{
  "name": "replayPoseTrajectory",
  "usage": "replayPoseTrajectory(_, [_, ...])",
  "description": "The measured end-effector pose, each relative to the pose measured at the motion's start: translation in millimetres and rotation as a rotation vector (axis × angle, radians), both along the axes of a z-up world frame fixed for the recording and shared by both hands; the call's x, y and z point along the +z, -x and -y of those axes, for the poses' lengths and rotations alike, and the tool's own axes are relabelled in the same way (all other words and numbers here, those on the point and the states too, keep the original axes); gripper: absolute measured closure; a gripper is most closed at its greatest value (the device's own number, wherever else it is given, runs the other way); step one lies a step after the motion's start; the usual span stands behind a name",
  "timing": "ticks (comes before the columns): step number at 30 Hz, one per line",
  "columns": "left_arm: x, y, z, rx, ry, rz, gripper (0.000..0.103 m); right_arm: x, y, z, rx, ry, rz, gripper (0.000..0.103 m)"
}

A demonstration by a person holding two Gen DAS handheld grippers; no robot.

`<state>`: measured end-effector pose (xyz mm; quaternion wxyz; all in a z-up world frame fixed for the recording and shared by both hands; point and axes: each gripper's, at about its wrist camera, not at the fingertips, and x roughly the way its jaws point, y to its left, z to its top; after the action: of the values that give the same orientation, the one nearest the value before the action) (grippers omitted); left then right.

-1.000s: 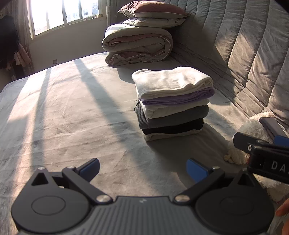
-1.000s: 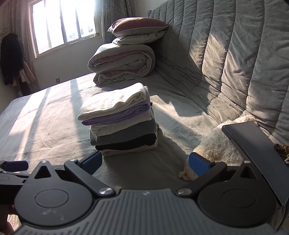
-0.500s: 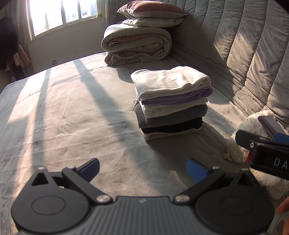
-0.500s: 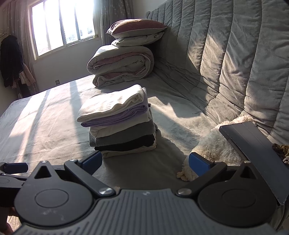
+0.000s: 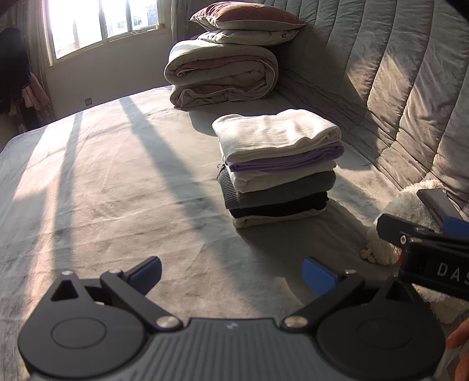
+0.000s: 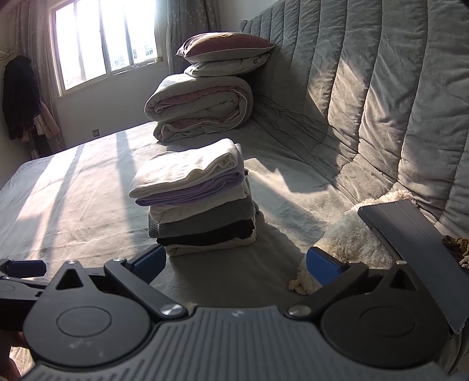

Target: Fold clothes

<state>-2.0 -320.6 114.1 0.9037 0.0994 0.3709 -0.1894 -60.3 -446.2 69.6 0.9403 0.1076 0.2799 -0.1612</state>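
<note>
Clothes (image 5: 278, 167) sit folded in one neat stack on the bed (image 5: 117, 187), toward its right side near the quilted grey backrest (image 5: 410, 73); from the top down the layers are cream, lilac, cream, grey, black and cream. That bed, covered in a grey sheet and striped with sunlight and long shadows, is the largest thing in view, with the backrest rising along its right edge. At the far end a rolled duvet (image 5: 222, 76) lies with two pillows (image 5: 246, 25) piled on it, below a bright window (image 6: 105, 44). Nearer, right of the stack and apart from it, a white fluffy toy (image 6: 351, 237) lies against the backrest with a dark flat case (image 6: 410, 243) resting on it. Left tongs (image 5: 231, 274) hover low over the sheet, spread wide and holding nothing. Right tongs (image 6: 236, 262) are likewise wide open and empty, in front of the stack.
</note>
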Motion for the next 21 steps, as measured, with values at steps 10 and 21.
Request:
replayPoseTrajectory(10, [-1.4, -0.5, -0.6, 0.001, 0.001, -0.01, 0.001, 0.7, -2.7, -2.5, 0.007, 0.005, -0.002, 0.0])
replayPoseTrajectory(21, [-0.2, 1.2, -7.1, 0.007, 0.008, -0.015, 0.001, 3.0, -3.1, -4.4, 0.009, 0.006, 0.004, 0.0])
